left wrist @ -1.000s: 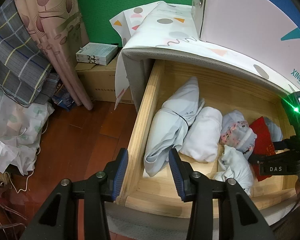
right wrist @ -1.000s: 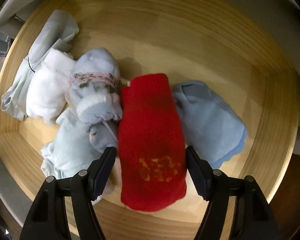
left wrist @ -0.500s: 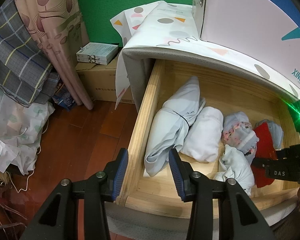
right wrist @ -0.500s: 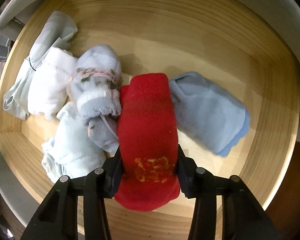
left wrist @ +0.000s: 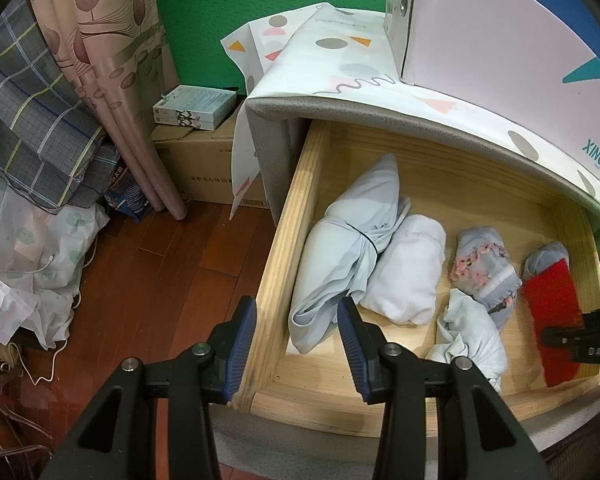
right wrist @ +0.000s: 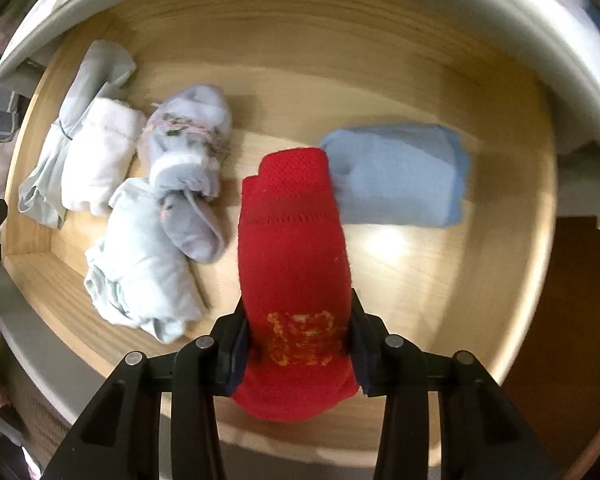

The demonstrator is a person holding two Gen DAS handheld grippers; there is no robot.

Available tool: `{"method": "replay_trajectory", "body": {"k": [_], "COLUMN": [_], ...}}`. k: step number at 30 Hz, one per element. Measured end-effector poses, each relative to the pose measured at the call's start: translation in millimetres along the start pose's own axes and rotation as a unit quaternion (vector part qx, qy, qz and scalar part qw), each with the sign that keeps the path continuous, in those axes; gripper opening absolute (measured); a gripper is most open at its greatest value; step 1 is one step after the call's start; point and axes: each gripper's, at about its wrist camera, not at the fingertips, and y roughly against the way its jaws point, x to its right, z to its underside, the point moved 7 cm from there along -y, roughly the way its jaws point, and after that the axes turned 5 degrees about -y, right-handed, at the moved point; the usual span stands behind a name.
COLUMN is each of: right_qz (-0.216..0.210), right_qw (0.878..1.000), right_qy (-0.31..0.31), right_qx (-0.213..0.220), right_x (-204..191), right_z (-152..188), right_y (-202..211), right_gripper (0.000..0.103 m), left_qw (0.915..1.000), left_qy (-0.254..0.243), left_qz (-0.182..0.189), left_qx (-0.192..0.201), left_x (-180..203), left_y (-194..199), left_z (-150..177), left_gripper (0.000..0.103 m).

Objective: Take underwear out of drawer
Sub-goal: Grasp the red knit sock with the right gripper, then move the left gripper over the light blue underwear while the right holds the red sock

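Wooden drawer point(right wrist: 512, 280) below both grippers. Right gripper point(right wrist: 298, 344): jaws closing, squeezing red underwear point(right wrist: 296, 248). Left gripper point(left wrist: 296, 346): jaws partly open, empty, straddling drawer's corner.

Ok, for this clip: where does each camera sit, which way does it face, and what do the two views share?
Left wrist: sits on the left gripper, angled down over the drawer's left front corner; its two open fingers straddle the wooden side wall, floor and curtain beyond.
Right wrist: sits on the right gripper, looking straight down into the drawer; its jaws are closing, pads pressing the red underwear.
Shared: both show the drawer, the red piece and the pale rolled bundles; the left view also catches the right gripper at its right edge.
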Motion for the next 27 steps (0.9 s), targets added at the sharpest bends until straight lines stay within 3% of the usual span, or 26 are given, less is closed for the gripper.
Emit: {"method": "replay_trajectory", "body": {"k": [8,19,24,27], "right_qz": [0.030,0.019,0.010,-0.012], "right_qw": [0.999,0.996,0.994,0.992], "right_qy": [-0.038,-0.088,-0.095,-0.111], "right_qx": [-0.005,0.018,0.042,0.052], "right_x": [46,80,96,105], "right_z": [11,16,37,50], "right_y": [2,-3,-8,-4], "right_gripper": [0.039,0.038,0.038,0.038], "left_qw": [1.0000,0.9999,0.9997,0.9980], "left_qy": [-0.001,-0.008,-0.019,-0.026], "left_qz": [-0.001,-0.002,0.017,0.052], "left_qx": [-0.002,0.009,-0.006,-0.024], "left_x": [-1,6,13,25], "left_y": [1,7,9,13], "left_z": [0,-2,-2,-1], "left_gripper": [0.043,0.043,0.043,0.043]}}
